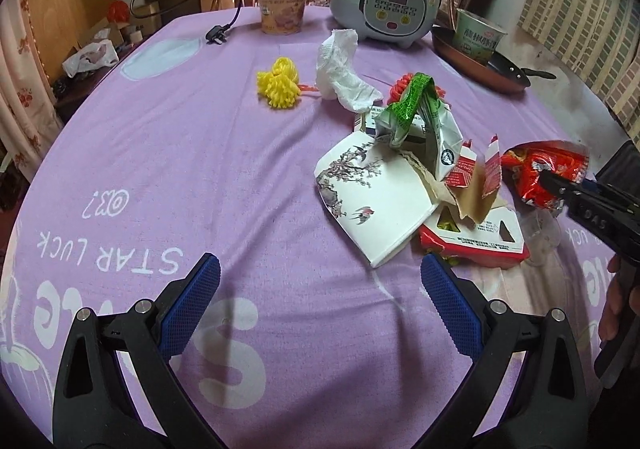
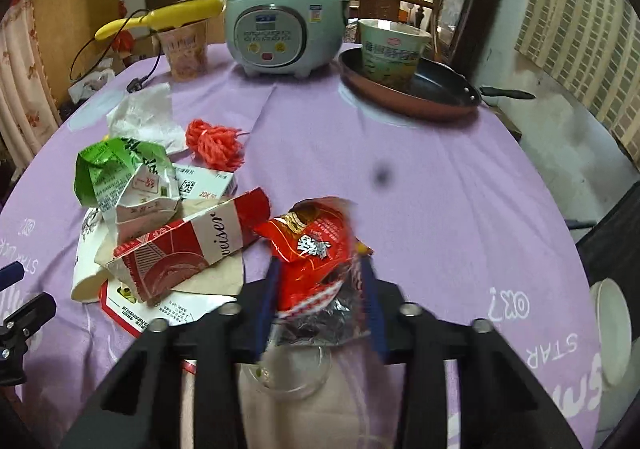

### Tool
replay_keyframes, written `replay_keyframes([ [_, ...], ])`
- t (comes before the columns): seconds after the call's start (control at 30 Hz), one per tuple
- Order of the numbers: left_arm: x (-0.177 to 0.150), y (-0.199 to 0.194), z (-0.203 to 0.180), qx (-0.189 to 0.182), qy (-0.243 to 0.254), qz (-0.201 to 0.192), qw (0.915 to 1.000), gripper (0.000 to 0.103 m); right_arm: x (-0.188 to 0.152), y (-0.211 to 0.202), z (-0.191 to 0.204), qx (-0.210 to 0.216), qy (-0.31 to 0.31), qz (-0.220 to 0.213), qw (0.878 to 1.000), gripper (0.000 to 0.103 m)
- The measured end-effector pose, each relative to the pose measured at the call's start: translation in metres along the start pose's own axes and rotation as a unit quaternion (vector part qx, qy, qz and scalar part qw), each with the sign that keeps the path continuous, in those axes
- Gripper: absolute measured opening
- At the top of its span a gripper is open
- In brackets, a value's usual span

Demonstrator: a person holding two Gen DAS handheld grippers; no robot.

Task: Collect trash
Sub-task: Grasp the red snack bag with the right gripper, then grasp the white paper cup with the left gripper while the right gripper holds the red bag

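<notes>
- Red snack wrapper (image 2: 316, 249) sits at lower centre of the right wrist view, crumpled between the blue pads of the right gripper (image 2: 320, 285), which press on it from both sides; its silver lining shows below.
- In the left wrist view that wrapper (image 1: 544, 173) appears at the right edge, pinched at the tip of the right gripper (image 1: 560, 185).
- Left gripper (image 1: 320, 277) hovers over bare purple tablecloth (image 1: 200, 169) at lower centre, jaws spread wide, nothing between them.
- Just left of the wrapper lies a trash pile: torn red-and-white carton (image 2: 188, 249), green crumpled packet (image 2: 116, 173), white bird-print box (image 1: 368, 201).
- Farther up: orange twine (image 2: 216, 143), yellow twine (image 1: 280, 83), crumpled tissue (image 1: 344, 69).
- At the top stand a rice cooker (image 2: 280, 21), a frying pan (image 2: 412, 89) holding a noodle cup (image 2: 392, 49).
</notes>
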State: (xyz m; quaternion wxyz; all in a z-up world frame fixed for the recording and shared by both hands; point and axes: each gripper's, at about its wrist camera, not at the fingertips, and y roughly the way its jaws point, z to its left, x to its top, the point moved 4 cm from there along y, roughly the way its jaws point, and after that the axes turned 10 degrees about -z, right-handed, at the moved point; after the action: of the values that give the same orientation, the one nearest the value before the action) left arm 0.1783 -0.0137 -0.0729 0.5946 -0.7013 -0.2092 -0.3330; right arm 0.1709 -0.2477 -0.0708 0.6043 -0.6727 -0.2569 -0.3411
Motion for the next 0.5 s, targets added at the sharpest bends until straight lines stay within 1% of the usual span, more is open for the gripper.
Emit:
replay_keyframes([
  [0.07,0.0,0.003,0.001,0.002,-0.003,0.004,1.0,0.097,0.0,-0.009,-0.008,0.011,0.036,-0.017,0.999,0.023],
  [0.17,-0.001,0.009,0.005,0.007,-0.012,0.01,0.9999,0.097,0.001,-0.026,-0.021,0.036,0.092,-0.056,0.993,0.023],
  [0.27,-0.001,0.01,0.008,0.016,-0.022,0.014,0.9995,0.097,0.003,-0.036,-0.031,0.05,0.116,-0.085,0.988,0.023],
  [0.3,0.0,0.009,0.009,0.016,-0.028,0.016,0.9994,0.097,0.003,-0.037,-0.033,0.056,0.118,-0.089,0.987,0.023],
  [0.37,0.003,0.005,0.005,0.003,-0.036,0.022,0.9991,0.097,0.002,-0.037,-0.041,0.063,0.129,-0.093,0.985,0.024],
  [0.4,0.004,0.003,0.0,0.0,-0.03,0.023,0.9993,0.097,0.002,-0.035,-0.047,0.068,0.139,-0.09,0.984,0.024],
  [0.5,0.008,0.003,-0.025,0.0,0.017,0.028,0.9995,0.097,0.0,-0.033,-0.06,0.082,0.166,-0.08,0.98,0.024],
])
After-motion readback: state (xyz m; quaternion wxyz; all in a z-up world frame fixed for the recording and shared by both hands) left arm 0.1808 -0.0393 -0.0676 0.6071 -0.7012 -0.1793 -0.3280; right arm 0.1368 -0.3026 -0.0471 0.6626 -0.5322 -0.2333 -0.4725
